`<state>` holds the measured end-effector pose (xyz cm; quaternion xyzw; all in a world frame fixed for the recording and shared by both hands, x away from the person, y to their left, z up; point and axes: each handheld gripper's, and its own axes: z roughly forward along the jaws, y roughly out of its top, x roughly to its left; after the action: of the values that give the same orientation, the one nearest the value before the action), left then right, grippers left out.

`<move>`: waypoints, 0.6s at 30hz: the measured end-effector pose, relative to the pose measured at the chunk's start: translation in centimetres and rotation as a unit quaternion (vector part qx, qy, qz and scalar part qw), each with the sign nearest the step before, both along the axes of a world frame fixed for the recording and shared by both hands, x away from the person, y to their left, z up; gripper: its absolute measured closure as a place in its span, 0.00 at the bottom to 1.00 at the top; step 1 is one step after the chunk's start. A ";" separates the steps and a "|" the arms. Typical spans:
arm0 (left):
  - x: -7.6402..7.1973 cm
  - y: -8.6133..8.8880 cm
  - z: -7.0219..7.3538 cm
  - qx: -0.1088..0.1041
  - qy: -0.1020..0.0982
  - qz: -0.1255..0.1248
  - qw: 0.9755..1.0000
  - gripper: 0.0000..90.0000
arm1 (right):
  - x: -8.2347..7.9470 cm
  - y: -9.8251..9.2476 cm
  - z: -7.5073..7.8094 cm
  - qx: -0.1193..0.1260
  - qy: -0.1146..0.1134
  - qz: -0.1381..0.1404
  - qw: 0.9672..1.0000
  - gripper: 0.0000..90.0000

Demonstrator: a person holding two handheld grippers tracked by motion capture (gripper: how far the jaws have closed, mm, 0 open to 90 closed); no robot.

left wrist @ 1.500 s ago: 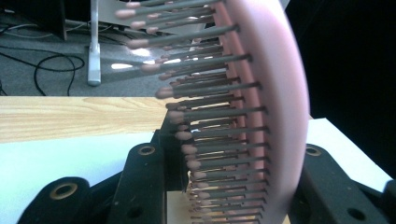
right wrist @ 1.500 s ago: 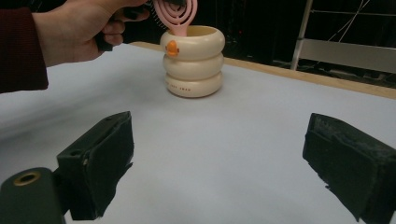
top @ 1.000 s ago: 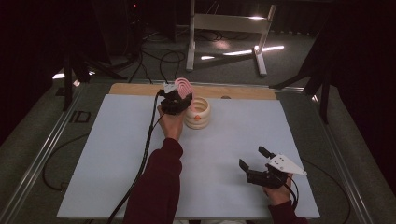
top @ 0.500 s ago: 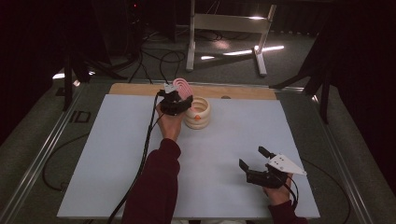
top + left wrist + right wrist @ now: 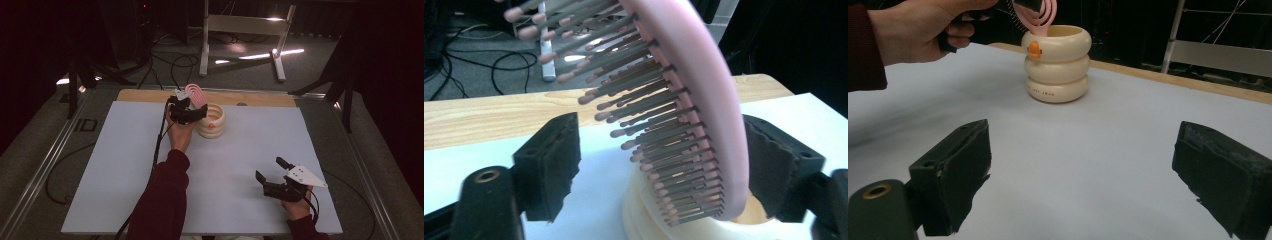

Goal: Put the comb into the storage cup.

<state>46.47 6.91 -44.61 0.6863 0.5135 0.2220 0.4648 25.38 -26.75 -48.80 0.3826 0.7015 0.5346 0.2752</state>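
Hairbrush (image 5: 696,100) stands in the cream ringed cup (image 5: 1058,62) at the far edge of the white mat (image 5: 125,165). It looks light, hard and smooth – hold the pink rim, not the bendy bristles. Left gripper (image 5: 664,165) has just been opening, brush between its jaws; right gripper (image 5: 1083,175) gapes empty.

A white table (image 5: 125,175) carries a cream ringed holder (image 5: 212,125) near its far edge.

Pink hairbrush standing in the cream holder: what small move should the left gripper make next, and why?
Probably lift the left gripper straight back. Its jaws have just been opening; the pink hairbrush stands in the cream holder, one pad clear of the bristles.
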 end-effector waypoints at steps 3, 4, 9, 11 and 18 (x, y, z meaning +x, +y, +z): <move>-0.2 0.2 0.1 0.006 -0.004 -0.001 1.000 0.17 | 0.0 0.0 0.0 0.001 0.000 0.001 1.000 0.10; -0.2 0.3 0.2 0.006 -0.005 -0.001 1.000 0.17 | 0.0 0.0 0.0 0.001 0.000 0.001 1.000 0.10; -0.6 1.0 0.3 0.011 -0.008 0.002 1.000 0.14 | 0.0 0.2 0.0 -0.001 0.000 0.004 1.000 0.10; -0.7 1.3 0.3 0.014 -0.008 -0.001 1.000 0.11 | 0.0 0.2 -0.1 0.000 0.000 0.005 1.000 0.10; -1.1 2.1 0.7 0.017 -0.014 -0.014 1.000 0.02 | 0.0 0.4 -0.1 0.000 0.002 0.005 1.000 0.10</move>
<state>45.35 9.03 -43.94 0.6980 0.4937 0.2332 0.4635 25.38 -26.35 -48.87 0.3798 0.7042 0.5350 0.2712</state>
